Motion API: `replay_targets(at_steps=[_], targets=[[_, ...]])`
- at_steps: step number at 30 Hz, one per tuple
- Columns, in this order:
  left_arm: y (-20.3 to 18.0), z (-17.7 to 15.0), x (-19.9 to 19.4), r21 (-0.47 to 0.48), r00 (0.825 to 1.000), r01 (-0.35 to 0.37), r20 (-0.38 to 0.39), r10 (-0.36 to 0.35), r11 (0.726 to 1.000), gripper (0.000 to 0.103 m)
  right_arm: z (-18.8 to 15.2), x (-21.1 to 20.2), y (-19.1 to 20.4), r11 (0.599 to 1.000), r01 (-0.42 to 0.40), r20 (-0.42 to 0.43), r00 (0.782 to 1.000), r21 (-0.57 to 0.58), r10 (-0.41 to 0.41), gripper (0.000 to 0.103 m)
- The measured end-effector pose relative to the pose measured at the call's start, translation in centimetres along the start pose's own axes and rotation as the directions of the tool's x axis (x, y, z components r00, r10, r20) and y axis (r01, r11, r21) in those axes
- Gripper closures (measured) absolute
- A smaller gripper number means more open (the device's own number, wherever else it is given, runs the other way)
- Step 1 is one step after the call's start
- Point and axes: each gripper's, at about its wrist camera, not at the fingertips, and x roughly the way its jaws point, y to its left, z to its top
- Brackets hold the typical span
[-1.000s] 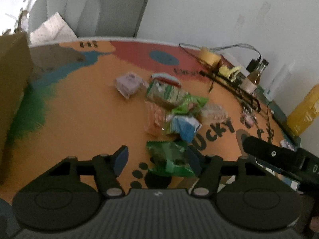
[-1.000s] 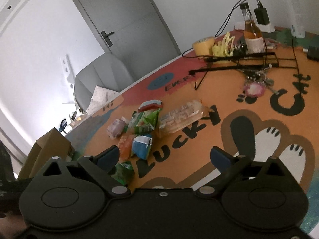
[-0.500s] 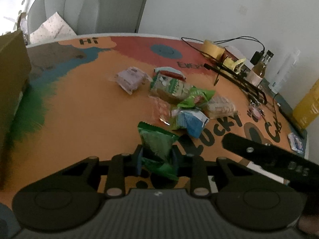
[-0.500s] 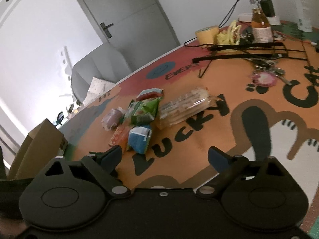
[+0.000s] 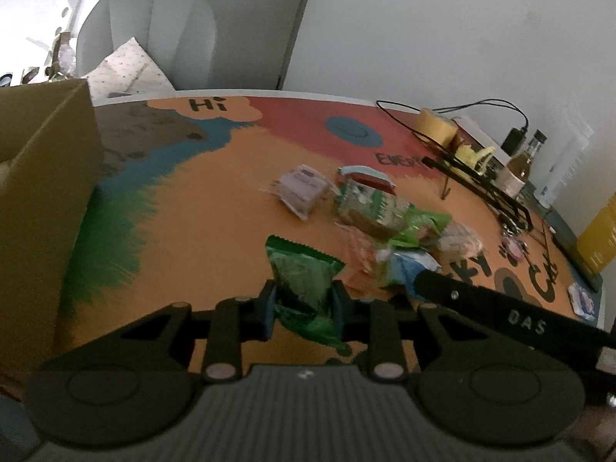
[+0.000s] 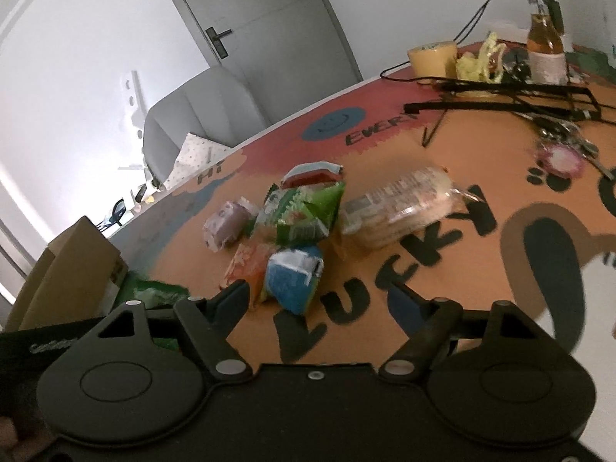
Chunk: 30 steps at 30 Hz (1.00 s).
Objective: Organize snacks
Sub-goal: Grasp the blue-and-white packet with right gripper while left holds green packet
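My left gripper (image 5: 303, 306) is shut on a green snack packet (image 5: 304, 281) and holds it above the orange table mat. The packet also shows at the left of the right wrist view (image 6: 154, 292). A pile of snacks lies mid-table: a purple packet (image 5: 302, 188), a green-white bag (image 5: 365, 204), an orange packet (image 6: 246, 265), a blue-white packet (image 6: 294, 277) and a clear pack of crackers (image 6: 400, 204). My right gripper (image 6: 323, 300) is open and empty, just in front of the blue-white packet.
An open cardboard box (image 5: 42, 208) stands at the table's left edge. A tape roll (image 6: 433, 57), a bottle (image 6: 544, 54), black cables and a metal rack (image 6: 512, 94), and keys (image 6: 562, 154) lie at the far right. A grey chair (image 5: 146, 38) stands behind the table.
My left gripper has closed on the green packet and lifted it off the mat toward the left. My right gripper has moved forward toward the snack pile and stays open.
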Motion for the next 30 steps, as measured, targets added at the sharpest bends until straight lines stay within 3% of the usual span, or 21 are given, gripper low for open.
replay_targets(at_steps=[4,6,8,10,11,30], targets=[[0.9,0.3,-0.1,-0.01,1.0,-0.011,0.008,0.011,1.0,0.075,0.5,1.1,0.8,1.0,-0.01,-0.003,1.0,-0.001,0.01,0.024],[1.4,0.5,-0.1,-0.014,1.0,-0.015,0.012,0.015,1.0,0.075,0.7,1.6,1.3,1.0,-0.009,-0.007,1.0,-0.016,0.009,0.029],[1.7,0.7,-0.1,-0.02,1.0,-0.022,0.014,0.022,1.0,0.075,0.7,2.0,1.7,1.0,-0.004,-0.007,1.0,-0.021,0.004,0.04],[1.9,0.8,-0.2,-0.023,0.999,-0.026,0.017,0.027,0.999,0.075,0.6,2.2,1.9,1.0,0.009,-0.009,1.0,-0.024,-0.01,0.057],[1.9,0.9,-0.3,-0.023,0.999,-0.029,0.021,0.029,0.999,0.075,0.6,2.2,1.9,1.0,0.014,-0.014,1.0,-0.027,-0.014,0.07],[1.0,1.4,-3.8,-0.011,0.996,-0.009,0.094,0.01,1.0,0.075,0.8,-2.5,2.0,1.0,-0.025,0.059,0.998,-0.004,0.025,0.073]])
